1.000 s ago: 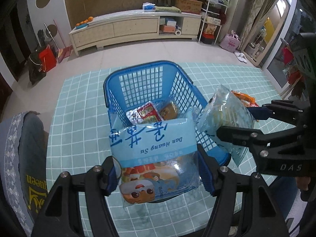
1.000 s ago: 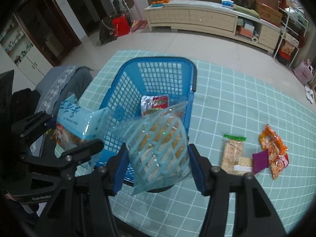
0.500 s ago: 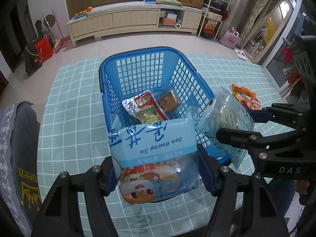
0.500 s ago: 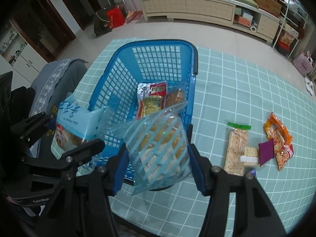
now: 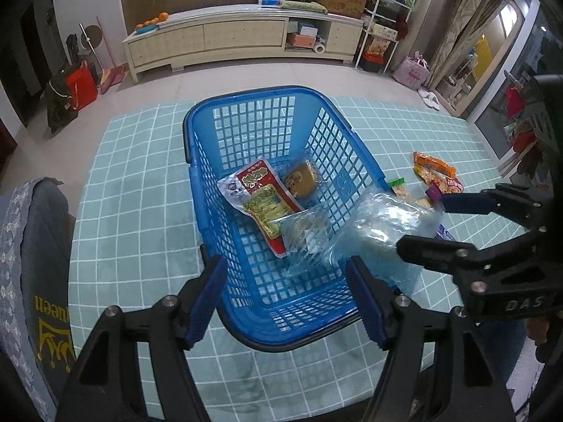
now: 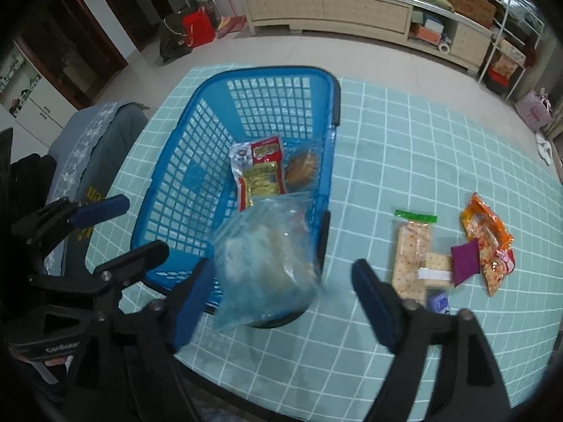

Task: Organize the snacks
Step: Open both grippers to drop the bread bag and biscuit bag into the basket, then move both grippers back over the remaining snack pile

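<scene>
Left gripper [image 5: 286, 297]: black moulded frame, two arms ending in blue ribbed pads [image 5: 206, 297]. Silver screw heads on each arm. White lettering on the body, partly legible in the right wrist view, begins "GenRobo".

Right gripper [image 6: 283, 297]: same build, black arms, blue pads [image 6: 374, 302], silver screws. White "DAS" marking on its side in the left wrist view.

Blue trouser fabric shows below the right gripper.

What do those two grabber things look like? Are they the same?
Nearly twins. The left hand-held gripper and the right hand-held gripper are both chunky black plastic frames with silver screws, each ending in two flat blue fingers. The markings differ: white letters "DAS" show on the right one's body, and "GenRobo" on the left one's. No cables or sleeves are visible.
</scene>
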A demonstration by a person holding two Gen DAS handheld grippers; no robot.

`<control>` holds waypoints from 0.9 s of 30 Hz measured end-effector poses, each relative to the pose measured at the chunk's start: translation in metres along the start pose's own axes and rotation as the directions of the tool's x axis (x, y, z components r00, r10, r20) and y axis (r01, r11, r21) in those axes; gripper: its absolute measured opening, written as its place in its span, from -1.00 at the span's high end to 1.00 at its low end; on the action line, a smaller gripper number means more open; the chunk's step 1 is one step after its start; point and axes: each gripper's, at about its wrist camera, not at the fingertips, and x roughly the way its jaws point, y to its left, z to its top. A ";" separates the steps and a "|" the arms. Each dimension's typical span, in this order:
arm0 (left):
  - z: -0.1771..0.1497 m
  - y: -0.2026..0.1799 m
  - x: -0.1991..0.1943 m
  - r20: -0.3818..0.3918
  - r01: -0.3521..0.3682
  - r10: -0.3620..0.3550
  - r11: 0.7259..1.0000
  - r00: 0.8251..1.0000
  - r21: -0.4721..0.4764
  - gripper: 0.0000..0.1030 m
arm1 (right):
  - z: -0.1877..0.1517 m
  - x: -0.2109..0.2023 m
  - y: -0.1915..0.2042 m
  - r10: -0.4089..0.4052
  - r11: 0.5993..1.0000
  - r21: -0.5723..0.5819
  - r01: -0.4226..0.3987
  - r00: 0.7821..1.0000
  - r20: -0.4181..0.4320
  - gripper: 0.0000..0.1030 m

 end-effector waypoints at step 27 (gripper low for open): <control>-0.001 -0.078 -0.023 0.056 0.051 -0.057 0.993 0.997 0.110 -0.43 | -0.047 -0.063 -0.059 -0.060 0.993 0.107 0.051 0.995 0.078 -0.73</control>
